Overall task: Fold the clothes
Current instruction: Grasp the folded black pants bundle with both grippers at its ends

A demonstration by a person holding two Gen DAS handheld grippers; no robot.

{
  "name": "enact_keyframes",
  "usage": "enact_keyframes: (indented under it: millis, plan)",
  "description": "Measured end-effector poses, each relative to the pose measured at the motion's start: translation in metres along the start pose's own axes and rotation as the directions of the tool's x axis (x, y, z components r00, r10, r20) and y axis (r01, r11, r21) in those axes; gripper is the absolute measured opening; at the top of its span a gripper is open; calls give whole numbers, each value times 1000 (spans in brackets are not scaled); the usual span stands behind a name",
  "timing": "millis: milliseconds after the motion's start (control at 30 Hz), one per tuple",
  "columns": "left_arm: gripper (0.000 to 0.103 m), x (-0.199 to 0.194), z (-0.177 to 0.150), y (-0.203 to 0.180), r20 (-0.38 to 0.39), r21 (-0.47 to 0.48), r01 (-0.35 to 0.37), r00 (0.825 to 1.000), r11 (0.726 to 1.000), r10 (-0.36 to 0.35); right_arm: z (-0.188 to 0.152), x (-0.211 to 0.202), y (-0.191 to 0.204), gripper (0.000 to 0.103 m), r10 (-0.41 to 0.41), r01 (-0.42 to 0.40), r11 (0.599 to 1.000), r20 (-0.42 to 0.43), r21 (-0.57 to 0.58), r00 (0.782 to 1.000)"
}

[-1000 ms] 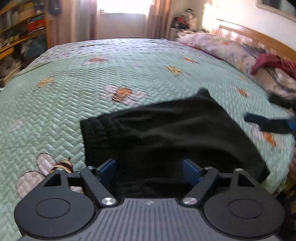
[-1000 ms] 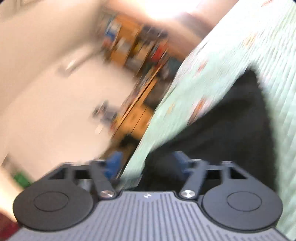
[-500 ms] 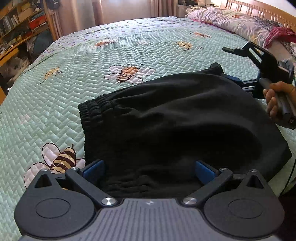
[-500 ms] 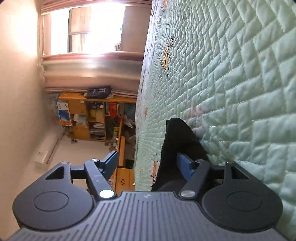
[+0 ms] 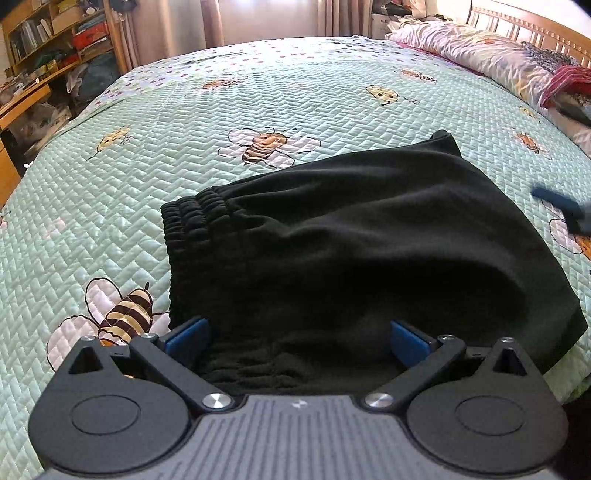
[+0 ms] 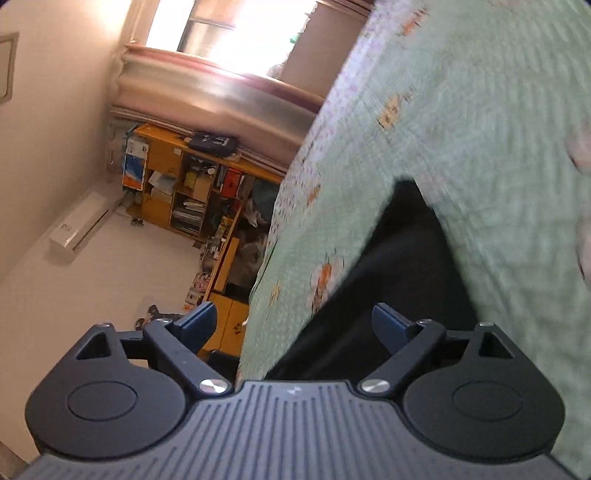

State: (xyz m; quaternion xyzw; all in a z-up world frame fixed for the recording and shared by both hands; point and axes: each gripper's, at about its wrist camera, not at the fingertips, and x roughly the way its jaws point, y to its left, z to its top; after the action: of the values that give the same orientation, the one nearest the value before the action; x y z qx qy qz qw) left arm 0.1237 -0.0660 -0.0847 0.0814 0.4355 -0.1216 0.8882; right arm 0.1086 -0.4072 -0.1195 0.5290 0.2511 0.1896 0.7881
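Black shorts [image 5: 354, 251] lie folded on the green bee-print quilt [image 5: 184, 122], elastic waistband [image 5: 192, 214] to the left. My left gripper [image 5: 297, 338] hangs open just over the near edge of the shorts, its blue pads [image 5: 186, 334] wide apart and holding nothing. The right gripper shows as a blurred blue fingertip [image 5: 561, 208] at the right edge of the left wrist view, off the cloth. In the tilted right wrist view the right gripper [image 6: 295, 321] is open and empty, with the shorts' far corner [image 6: 410, 229] in front of it.
Pillows [image 5: 480, 51] and a red cloth [image 5: 569, 79] lie by the wooden headboard [image 5: 532, 29] at the far right. A cluttered bookshelf [image 5: 44, 44] and desk stand left of the bed. The quilt's near edge drops off at the lower right.
The right gripper has let the far corner of the shorts lie and drawn back to the right, swinging its view. The left gripper has stayed open over the near edge.
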Motion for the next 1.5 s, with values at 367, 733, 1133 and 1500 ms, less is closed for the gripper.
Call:
enact_keyframes:
  millis: [367,733,1133,1500]
  plan:
    - [102,0,-3,0,19,2,-2,1000,1000,2,-44,-22,1,92,169,-160,981,-75,111,983]
    - [102,-21,2,18,49,-87,59,997,994,-55,-69,3,68,90,-261,200,936,-190,-289,946]
    - [102,-61,47,1,-96,-34,-171,981,985,167,-78,52,176,91,-723,585,487,76,-649,686]
    - [98,-42,51,-7,-295,-125,-99,954,987,58,-90,72,169,91,-810,589,417,10,-692,586]
